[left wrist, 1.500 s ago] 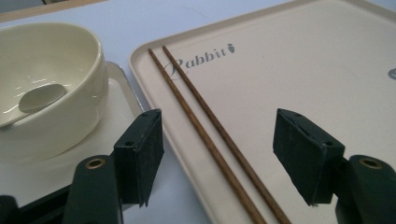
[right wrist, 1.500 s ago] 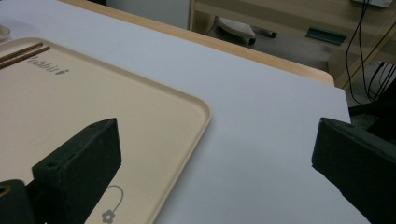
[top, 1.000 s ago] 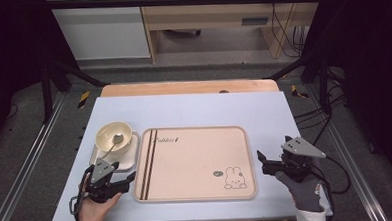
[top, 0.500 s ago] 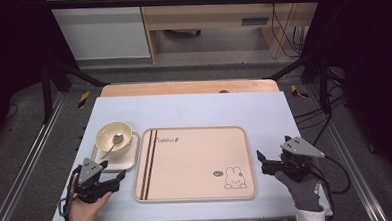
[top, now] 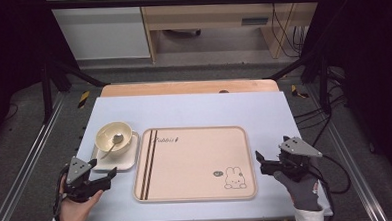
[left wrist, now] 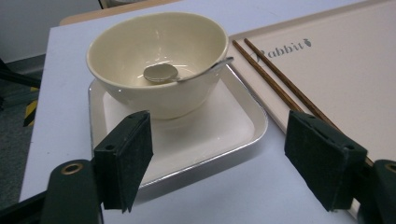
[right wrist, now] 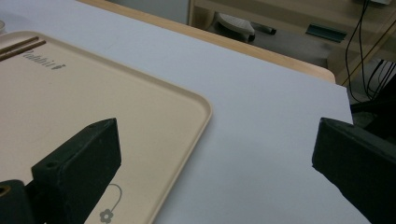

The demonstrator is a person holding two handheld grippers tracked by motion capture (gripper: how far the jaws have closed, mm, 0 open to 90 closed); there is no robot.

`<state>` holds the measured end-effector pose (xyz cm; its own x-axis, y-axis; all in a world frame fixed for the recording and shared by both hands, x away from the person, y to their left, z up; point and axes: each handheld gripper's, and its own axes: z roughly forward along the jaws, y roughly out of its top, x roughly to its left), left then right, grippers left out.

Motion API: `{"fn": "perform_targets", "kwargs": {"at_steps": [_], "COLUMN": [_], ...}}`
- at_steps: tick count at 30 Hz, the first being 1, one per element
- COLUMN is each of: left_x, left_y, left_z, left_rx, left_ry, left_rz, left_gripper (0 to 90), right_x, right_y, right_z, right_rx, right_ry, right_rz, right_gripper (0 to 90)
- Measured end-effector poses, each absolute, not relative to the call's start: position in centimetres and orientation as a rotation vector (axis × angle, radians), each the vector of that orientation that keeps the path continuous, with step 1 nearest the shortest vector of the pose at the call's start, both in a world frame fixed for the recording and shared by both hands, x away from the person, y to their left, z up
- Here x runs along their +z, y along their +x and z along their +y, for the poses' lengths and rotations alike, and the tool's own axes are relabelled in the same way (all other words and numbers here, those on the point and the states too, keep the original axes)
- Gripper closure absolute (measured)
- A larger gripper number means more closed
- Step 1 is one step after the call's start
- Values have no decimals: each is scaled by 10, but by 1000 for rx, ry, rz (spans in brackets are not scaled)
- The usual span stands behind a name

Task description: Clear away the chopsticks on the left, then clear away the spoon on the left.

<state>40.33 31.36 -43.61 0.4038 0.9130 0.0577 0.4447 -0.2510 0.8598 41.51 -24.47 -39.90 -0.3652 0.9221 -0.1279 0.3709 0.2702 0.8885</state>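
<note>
the left gripper (top: 107,178) has been drawn back from the small square plate (left wrist: 233,135), jaws wide and empty; bowl (left wrist: 154,60) and spoon (left wrist: 161,73) remain on that plate, so a grasp seems pending. the right gripper (top: 260,162), also open, holds nothing.

Gripper (right wrist: 212,172) jaws spread wide over tray (right wrist: 140,112) corner.

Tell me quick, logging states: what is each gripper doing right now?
Left gripper: open, holding nothing, facing the small plate.
Right gripper: open, holding nothing.
</note>
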Motion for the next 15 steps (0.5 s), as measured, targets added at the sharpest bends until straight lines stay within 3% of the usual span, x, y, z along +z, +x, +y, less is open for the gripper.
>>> {"fn": "perform_targets", "kwargs": {"at_steps": [15], "left_x": [-421], "left_y": [406], "left_z": [312], "left_rx": [756], "left_ry": [1829], "left_rz": [1132], "left_gripper": [248], "right_x": [-399], "right_y": [415], "right_z": [-245], "right_rx": [1053], "right_ry": [1167], "right_rz": [1875], "right_gripper": [14]}}
